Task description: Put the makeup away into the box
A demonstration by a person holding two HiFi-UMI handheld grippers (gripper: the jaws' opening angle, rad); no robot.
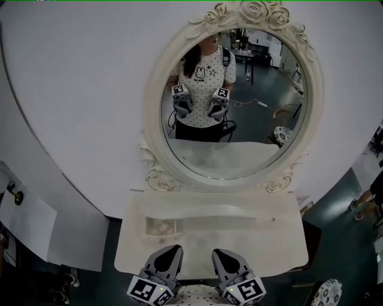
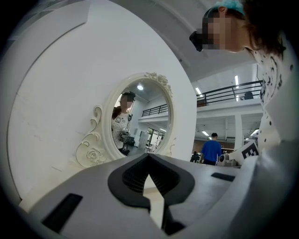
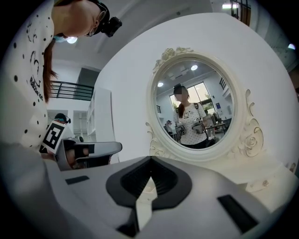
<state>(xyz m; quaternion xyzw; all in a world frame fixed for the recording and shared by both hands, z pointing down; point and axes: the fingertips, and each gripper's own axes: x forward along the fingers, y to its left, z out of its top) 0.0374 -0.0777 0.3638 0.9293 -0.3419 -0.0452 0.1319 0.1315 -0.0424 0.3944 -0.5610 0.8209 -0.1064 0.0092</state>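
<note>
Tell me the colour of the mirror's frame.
The mirror frame is cream white with carved roses; the head view shows it best.

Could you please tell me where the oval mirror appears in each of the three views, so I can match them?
Head view: the oval mirror fills the upper centre.
Left gripper view: the mirror sits just left of centre, seen at an angle.
Right gripper view: it is right of centre, upper half.
Shared landmark: the carved flower crest atop its frame.

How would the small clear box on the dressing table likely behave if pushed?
The box looks like clear plastic, so it is probably light and stiff. It sits low and flat on the smooth table, so it would likely slide, not tip.
</note>
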